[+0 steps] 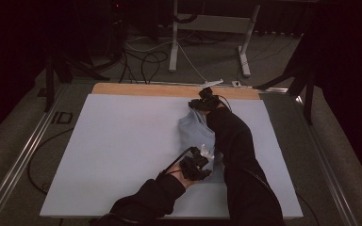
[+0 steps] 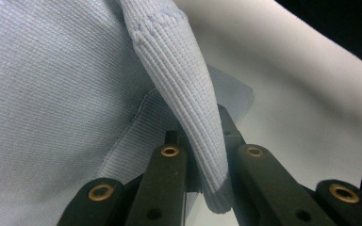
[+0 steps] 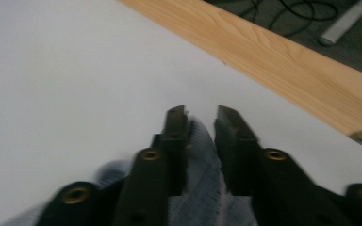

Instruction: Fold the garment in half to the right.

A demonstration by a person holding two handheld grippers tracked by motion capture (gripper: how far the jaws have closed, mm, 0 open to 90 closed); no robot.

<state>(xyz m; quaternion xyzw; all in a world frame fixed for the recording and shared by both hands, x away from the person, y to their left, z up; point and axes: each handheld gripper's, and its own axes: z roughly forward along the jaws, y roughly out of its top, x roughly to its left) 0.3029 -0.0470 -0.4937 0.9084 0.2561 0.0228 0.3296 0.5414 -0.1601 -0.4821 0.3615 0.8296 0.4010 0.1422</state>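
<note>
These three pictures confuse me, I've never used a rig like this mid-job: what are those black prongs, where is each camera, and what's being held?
There is no robot arm here. A person in dark sleeves holds a hand-operated two-jaw gripper in each hand.

The high view looks down from above the person's side of the table. It shows a white sheet covering the table, with a wooden strip along the far edge. On the sheet lies a pale blue garment. The left gripper is at its near edge, the right gripper at its far edge.

The other two pictures come from cameras riding on the grippers; the black prongs are each gripper's own jaws.

In the left gripper view, the jaws pinch a ribbed band of the garment. In the right gripper view, the jaws hold a fold of the blue fabric, though a gap shows at their tips.
</note>
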